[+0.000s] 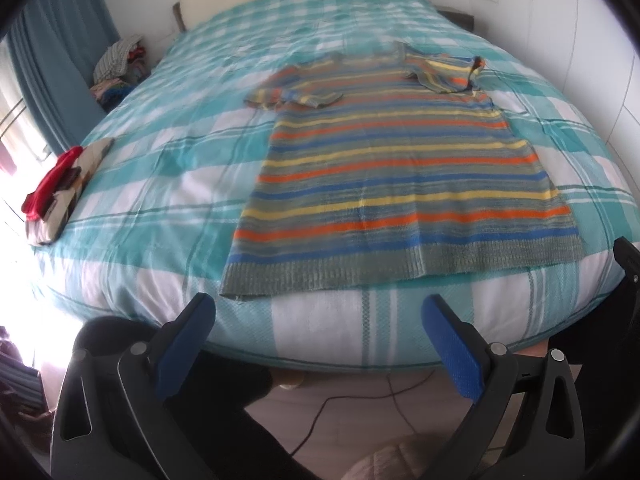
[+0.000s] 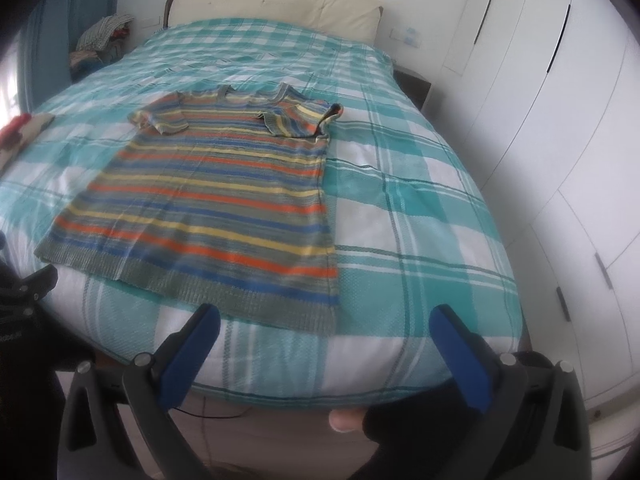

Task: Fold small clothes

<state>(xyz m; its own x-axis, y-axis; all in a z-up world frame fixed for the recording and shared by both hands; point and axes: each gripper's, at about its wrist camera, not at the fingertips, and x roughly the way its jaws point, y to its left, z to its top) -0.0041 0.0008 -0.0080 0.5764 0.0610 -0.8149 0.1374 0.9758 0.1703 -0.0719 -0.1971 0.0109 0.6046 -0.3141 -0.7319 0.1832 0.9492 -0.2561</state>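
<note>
Teal-and-white checked bed (image 1: 160, 184) holds a flat striped knit short-sleeved sweater (image 1: 392, 184); left hand-held gripper (image 1: 316, 344) and right hand-held gripper (image 2: 324, 348) hover wide apart, empty.

No legible text, label, brand, number or sign appears in either view. A faint white marking on the dark device (image 2: 16, 332) at the left edge of the right wrist view is too blurred to read.

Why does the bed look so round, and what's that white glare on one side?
Left wrist view: fisheye bends the bed into a dome; daylight blows out the left edge beside the curtain. Right wrist view: same bulge, even light, striped sweater slightly blurred.
</note>
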